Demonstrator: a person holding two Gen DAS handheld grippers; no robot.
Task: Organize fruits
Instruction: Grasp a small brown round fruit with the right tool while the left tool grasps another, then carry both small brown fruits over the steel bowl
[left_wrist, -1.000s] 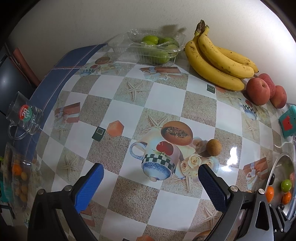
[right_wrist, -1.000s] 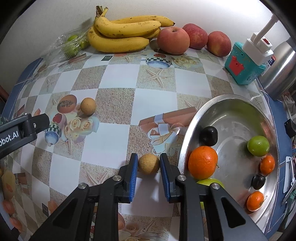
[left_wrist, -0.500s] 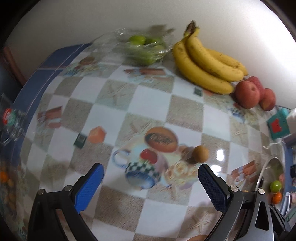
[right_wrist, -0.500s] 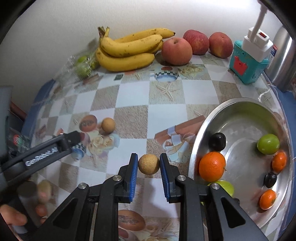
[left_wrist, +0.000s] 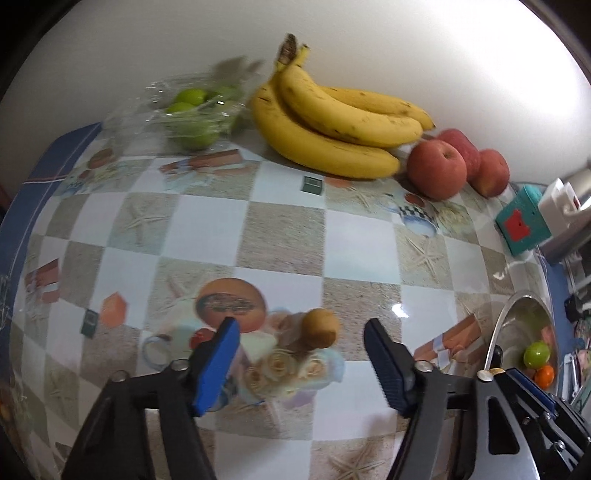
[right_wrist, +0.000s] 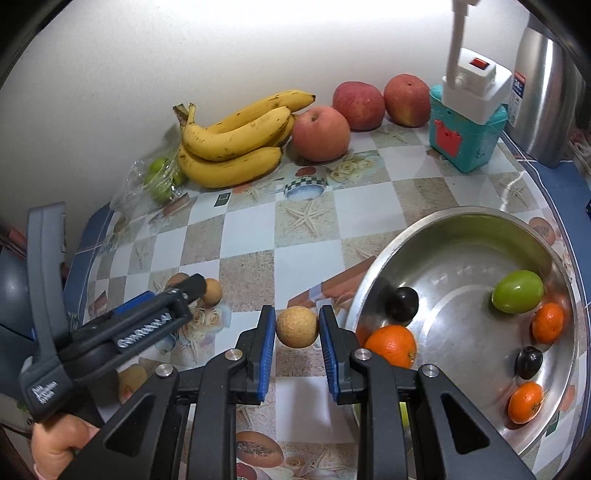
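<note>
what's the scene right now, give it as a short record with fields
surface: checked patterned tablecloth
right gripper: shut on a small round tan fruit, beside the steel bowl
left gripper: jaws closing around a second tan fruit lying on the cloth, pads not touching it yet
in bowl: large orange, green fruit, two dark fruits, two small oranges
by wall: bananas, three apples, bagged green fruits
other: teal box, steel flask

Right gripper (right_wrist: 297, 328) fingers clamping a small tan fruit (right_wrist: 296, 327), beside steel bowl (right_wrist: 373, 280) of fruit
</note>
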